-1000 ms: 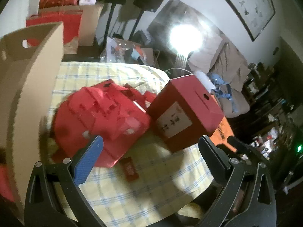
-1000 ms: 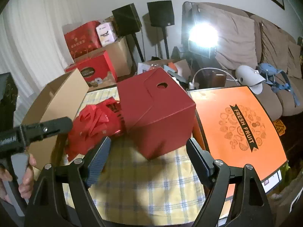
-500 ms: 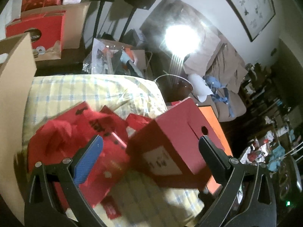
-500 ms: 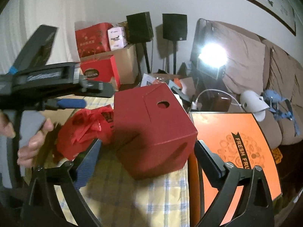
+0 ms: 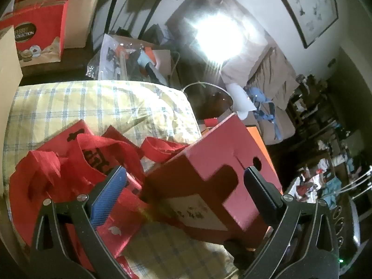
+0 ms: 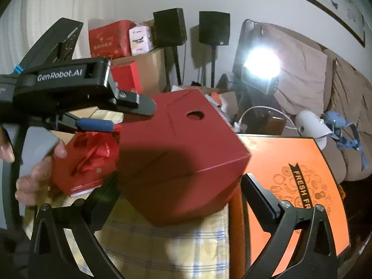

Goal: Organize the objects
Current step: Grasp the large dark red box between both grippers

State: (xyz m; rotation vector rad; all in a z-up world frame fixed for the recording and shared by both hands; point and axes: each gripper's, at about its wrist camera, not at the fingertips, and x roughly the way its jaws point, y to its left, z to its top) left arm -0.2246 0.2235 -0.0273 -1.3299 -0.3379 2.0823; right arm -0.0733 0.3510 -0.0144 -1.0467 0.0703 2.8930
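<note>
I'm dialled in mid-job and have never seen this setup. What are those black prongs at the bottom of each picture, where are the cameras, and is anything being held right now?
There is no robot arm. A person carries a hand-held gripper in each hand, and each has a fisheye camera looking forward along its two fingers, so the prongs are the fingers themselves.

The left wrist view shows the left hand-held gripper; the right wrist view shows the right hand-held gripper, with the left tool and the person's hand at its left edge.

On the yellow checked cloth stand a dark red cardboard box with a round hole on top, a heap of red bags beside it, and an orange "Fresh Fruit" box.

Nothing is held. Both grippers are open around the red box; the right one's jaws have just been opening.
</note>
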